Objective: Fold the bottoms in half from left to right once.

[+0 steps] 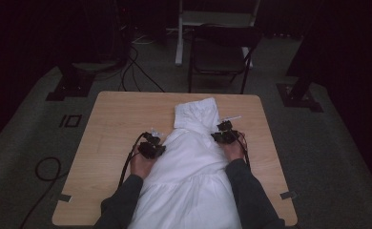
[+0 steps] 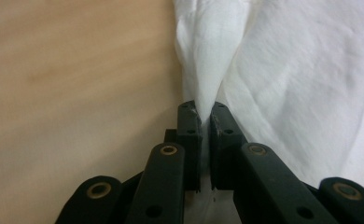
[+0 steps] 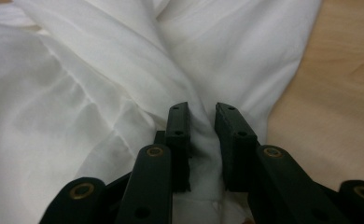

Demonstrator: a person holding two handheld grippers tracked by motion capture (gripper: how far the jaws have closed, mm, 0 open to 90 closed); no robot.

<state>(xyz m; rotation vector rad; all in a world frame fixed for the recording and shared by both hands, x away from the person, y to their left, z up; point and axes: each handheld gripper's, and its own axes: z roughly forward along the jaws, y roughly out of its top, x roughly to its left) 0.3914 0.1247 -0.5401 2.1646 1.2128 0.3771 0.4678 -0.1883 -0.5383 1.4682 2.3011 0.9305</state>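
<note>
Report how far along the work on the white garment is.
Done: the white garment lies spread on the table, its top end folded over. In hand: the left tongs pinch a fold at its edge; the right tongs straddle cloth at the other edge. Left: folding the rest, probably.

White garment (image 1: 189,176) cut off at bottom edge, forearms too
</note>
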